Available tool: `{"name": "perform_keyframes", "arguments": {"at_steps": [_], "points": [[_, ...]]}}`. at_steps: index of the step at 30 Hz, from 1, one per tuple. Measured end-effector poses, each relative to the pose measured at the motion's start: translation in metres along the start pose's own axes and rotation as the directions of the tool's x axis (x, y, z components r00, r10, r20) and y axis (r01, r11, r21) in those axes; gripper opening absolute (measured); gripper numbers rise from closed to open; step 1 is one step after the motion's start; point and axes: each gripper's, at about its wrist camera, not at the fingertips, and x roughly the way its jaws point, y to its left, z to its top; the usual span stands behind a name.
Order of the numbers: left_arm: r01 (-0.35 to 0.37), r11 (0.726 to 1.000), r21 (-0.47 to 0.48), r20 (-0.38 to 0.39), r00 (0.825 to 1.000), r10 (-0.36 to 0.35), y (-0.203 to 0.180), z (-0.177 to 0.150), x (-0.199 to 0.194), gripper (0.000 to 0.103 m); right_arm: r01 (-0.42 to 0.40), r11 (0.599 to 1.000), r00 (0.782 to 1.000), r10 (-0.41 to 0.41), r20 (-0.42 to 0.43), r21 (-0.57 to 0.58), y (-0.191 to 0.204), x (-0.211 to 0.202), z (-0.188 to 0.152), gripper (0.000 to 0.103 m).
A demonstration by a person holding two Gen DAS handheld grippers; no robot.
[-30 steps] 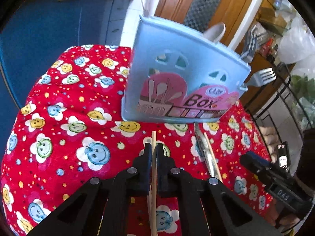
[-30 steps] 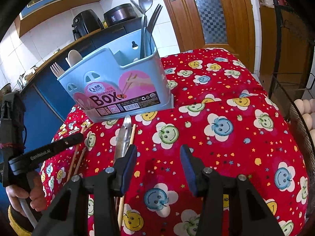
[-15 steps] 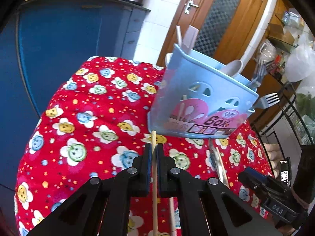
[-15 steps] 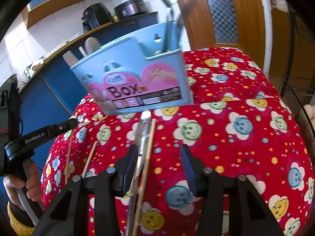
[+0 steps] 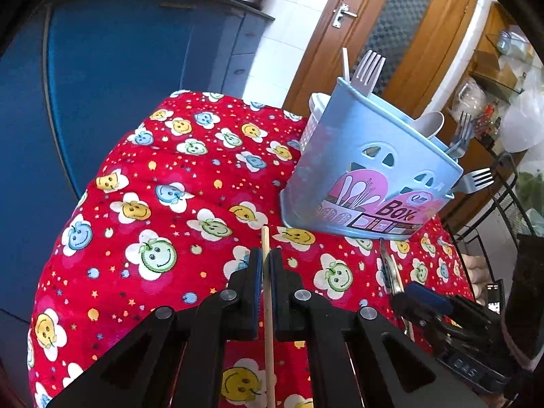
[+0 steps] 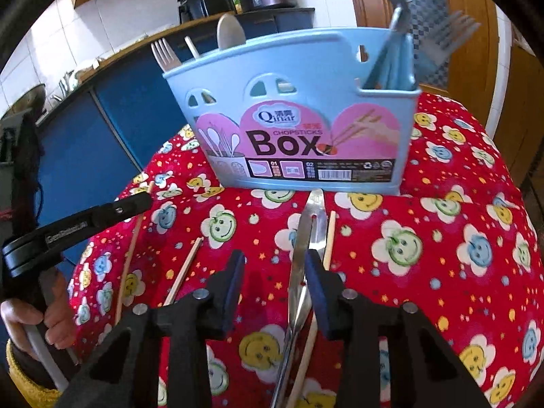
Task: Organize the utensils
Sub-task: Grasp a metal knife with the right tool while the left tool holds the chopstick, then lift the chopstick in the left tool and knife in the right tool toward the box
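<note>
A light blue chopsticks box [image 6: 299,119] stands on the red smiley tablecloth [image 6: 442,238] with forks and spoons in it; it also shows in the left wrist view [image 5: 367,176]. My left gripper [image 5: 266,261] is shut on a wooden chopstick [image 5: 268,306], held above the cloth, left of the box. My right gripper [image 6: 273,265] is open low over the cloth in front of the box. A metal knife [image 6: 302,255] and a chopstick [image 6: 328,238] lie by its right finger. Two more chopsticks [image 6: 185,268] lie to the left.
A blue cabinet [image 5: 119,68] with appliances on top stands behind the table. A wooden door [image 5: 391,34] is at the back right. A black wire rack [image 5: 503,204] stands right of the table. The left gripper shows in the right wrist view [image 6: 85,224].
The left gripper has risen and drawn back from the box with its chopstick. The right gripper has moved closer to the box and left, so the knife now lies by its right finger.
</note>
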Motion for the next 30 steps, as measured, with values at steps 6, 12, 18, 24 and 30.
{"name": "perform_keyframes", "arguments": {"at_steps": [6,12,18,24,30], "points": [[0.013,1.000,-0.005,-0.006,1.000,-0.013,0.001,-0.002,0.002,0.004,0.079,0.997,0.996,-0.080,-0.041,-0.022,-0.004,0.016,0.002,0.033],[0.024,1.000,-0.006,-0.010,1.000,-0.024,0.000,-0.002,0.005,0.004,0.073,0.997,0.996,-0.073,-0.058,-0.001,-0.013,0.019,0.004,0.025],[0.040,0.999,0.000,-0.006,0.999,-0.040,-0.002,-0.001,0.003,0.004,-0.022,0.996,0.998,0.027,-0.055,0.090,-0.030,0.013,0.004,0.024],[0.057,0.998,0.006,0.002,0.998,-0.057,-0.006,0.000,-0.002,0.004,-0.139,0.978,0.990,0.143,-0.011,0.153,-0.040,0.000,0.000,0.023],[0.092,0.996,0.006,0.023,0.995,-0.092,-0.011,0.003,-0.010,0.004,-0.175,0.972,0.984,0.166,0.068,0.156,-0.040,-0.021,-0.005,0.023]]}}
